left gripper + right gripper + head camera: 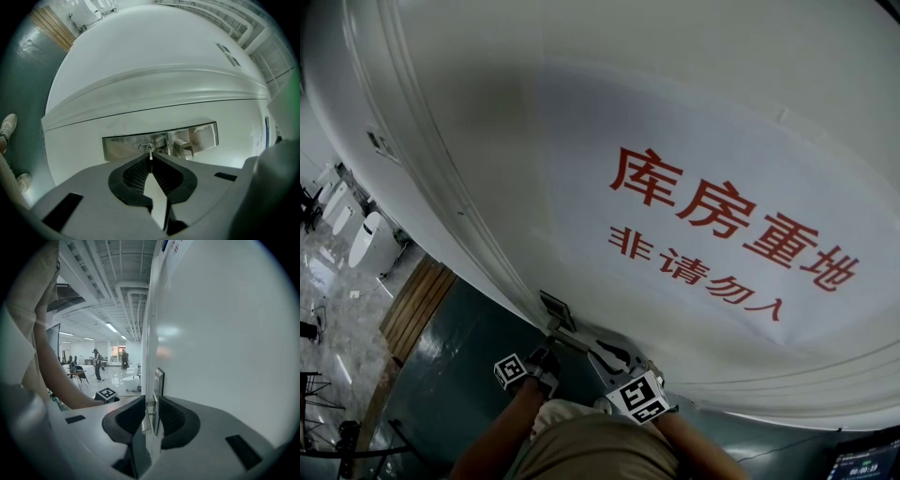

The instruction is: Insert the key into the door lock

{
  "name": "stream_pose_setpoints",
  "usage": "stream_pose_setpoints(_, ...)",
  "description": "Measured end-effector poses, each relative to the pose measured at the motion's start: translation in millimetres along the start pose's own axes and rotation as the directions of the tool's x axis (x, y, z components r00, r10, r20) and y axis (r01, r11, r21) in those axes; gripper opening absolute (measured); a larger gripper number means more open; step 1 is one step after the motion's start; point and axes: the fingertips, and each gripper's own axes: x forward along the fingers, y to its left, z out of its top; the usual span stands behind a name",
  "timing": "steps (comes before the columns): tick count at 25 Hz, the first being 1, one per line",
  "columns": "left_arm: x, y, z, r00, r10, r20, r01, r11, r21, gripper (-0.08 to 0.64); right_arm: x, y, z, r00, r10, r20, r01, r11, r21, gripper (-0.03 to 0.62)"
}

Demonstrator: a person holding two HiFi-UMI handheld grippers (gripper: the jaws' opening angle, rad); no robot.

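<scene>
A white door (469, 122) carries a silver lock plate (206, 136) with a keyhole cylinder (145, 147) and a lever handle (183, 146). My left gripper (150, 160) is shut on a small silver key (150, 153), and the key's tip sits at the keyhole. In the head view the left gripper (546, 349) points at the lock plate (555, 307) from below. My right gripper (151, 412) is closed round the handle (146, 422), which shows end-on between the pads beside the plate's edge (158, 380). The right gripper (617, 364) is just right of the left one.
A sheet with red characters (731, 220) is fixed on the door above the lock. The floor (441, 375) below is dark green, with wooden boards (417, 300) and white fixtures (370, 239) to the left. People (97, 363) stand far off in the hall.
</scene>
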Motion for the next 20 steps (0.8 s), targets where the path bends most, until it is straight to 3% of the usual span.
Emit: stream_pose_setpoints(20,5.5,-7.0,-1.5,1.0,-0.014,0.004,0.014,1.0,-0.021,0.032,-1.1,-4.7,-3.8,1.0,-0.01,-0.006,0.01,1.0,0.009,0.092)
